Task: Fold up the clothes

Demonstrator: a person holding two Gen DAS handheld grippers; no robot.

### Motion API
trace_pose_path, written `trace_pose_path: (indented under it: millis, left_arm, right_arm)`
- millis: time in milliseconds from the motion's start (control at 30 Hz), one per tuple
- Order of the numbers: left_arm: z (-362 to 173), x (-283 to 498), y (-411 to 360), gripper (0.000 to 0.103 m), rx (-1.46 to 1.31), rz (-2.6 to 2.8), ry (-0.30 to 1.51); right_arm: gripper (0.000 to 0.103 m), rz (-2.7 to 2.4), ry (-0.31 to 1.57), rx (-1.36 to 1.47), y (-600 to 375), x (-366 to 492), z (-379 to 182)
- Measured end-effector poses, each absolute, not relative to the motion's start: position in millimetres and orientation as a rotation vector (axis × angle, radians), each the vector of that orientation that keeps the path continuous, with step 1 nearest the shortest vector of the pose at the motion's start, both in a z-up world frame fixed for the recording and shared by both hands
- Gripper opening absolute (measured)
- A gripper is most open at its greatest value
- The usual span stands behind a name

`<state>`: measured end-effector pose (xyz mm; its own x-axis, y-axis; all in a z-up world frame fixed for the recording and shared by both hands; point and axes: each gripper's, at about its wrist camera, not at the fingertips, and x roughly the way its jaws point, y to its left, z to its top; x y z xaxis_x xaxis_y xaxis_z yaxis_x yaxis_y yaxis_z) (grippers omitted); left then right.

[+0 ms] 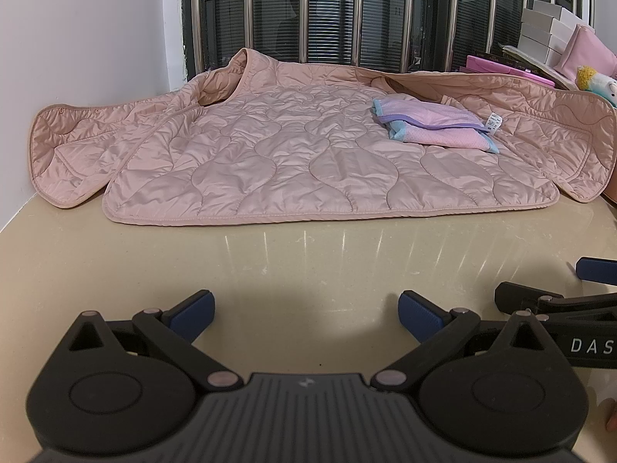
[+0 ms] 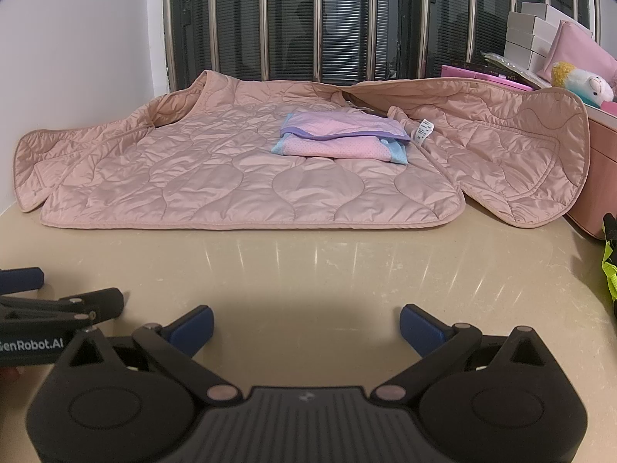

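Hovering over table (image 1: 270, 262): left tool (image 1: 306, 310), right tool (image 2: 306, 322) wide apart, empty.

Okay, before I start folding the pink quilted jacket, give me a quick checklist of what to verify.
1. Left tongs open, holding nothing: ok.
2. Right tongs open, holding nothing: ok.
3. Quilted jacket spread flat, front panels laid open: ok.
4. Jacket clear of other things: not ok, small folded garment lies on it.
5. Bare table in front of the hem: ok.
6. Right panel lying flat: not ok, it rides up against the pink box.
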<state>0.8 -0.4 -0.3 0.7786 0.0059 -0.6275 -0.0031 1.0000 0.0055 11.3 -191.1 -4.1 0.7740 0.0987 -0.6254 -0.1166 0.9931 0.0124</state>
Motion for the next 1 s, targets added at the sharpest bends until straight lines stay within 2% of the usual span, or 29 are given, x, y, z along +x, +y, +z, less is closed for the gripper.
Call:
trace_pose_path:
  millis: [1000]
  left_arm:
    - [-3.3, 5.9, -3.4, 0.102, 0.004, 0.004, 0.678]
  right_arm:
    - [0.103, 0.116, 0.676, -0.029, -190.9, 11.2, -3.6]
